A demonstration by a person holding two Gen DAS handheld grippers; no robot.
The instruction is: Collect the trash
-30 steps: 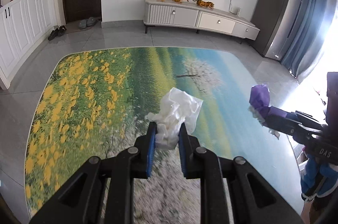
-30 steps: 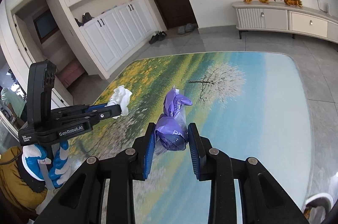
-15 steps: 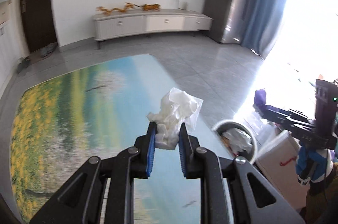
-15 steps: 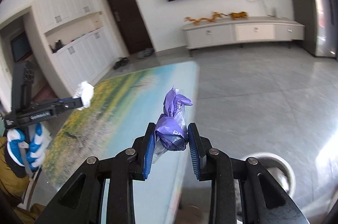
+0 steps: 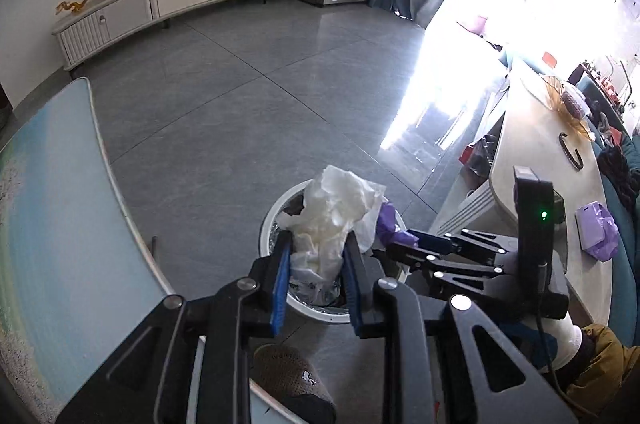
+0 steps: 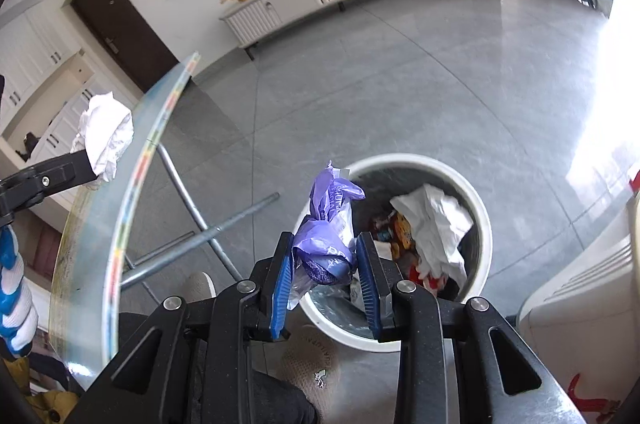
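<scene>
My left gripper [image 5: 316, 248] is shut on a crumpled white tissue [image 5: 336, 212] and holds it above the round white trash bin [image 5: 272, 207] on the floor. My right gripper [image 6: 324, 260] is shut on a purple plastic wrapper [image 6: 326, 248] and holds it over the near left rim of the same bin [image 6: 486, 224], which holds white paper and coloured wrappers. The right gripper [image 5: 394, 244] also shows in the left wrist view just right of the tissue. The left gripper's tissue [image 6: 106, 135] shows at the left of the right wrist view.
The table with the landscape print [image 5: 52, 224] lies left of the bin, its metal legs [image 6: 208, 228] beside it. A pale counter [image 5: 536, 159] with a purple packet [image 5: 598, 230] stands to the right. My slippered foot [image 6: 316, 368] is just before the bin. Grey tiled floor stretches beyond.
Both grippers have swung right, away from the table, and tilted down over the trash bin. Each still holds its piece of trash.
</scene>
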